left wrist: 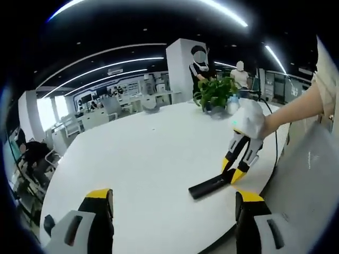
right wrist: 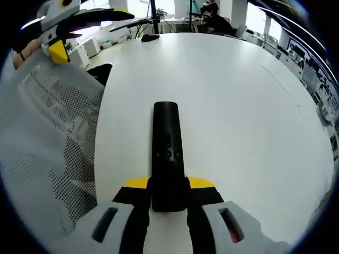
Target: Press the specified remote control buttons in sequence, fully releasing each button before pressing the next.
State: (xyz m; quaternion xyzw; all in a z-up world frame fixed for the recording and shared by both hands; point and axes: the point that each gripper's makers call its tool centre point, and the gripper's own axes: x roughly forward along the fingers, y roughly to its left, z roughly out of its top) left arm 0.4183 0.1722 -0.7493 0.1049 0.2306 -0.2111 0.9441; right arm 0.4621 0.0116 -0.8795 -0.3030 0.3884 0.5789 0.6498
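White table [left wrist: 148, 153]: right claw [right wrist: 168, 186] grips remote [right wrist: 167, 143]; left claw [left wrist: 175, 203] gapes.

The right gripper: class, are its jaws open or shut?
Shut on the remote. In the right gripper view, the right gripper has both yellow-tipped jaws pressed against the sides of the black remote's near end, on the white table.

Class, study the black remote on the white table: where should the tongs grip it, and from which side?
Grip the remote by its near end, across the narrow width, approaching lengthwise along the table. It is long, slim and flat, and the right tongs already straddle that end, leaving its buttons uncovered.
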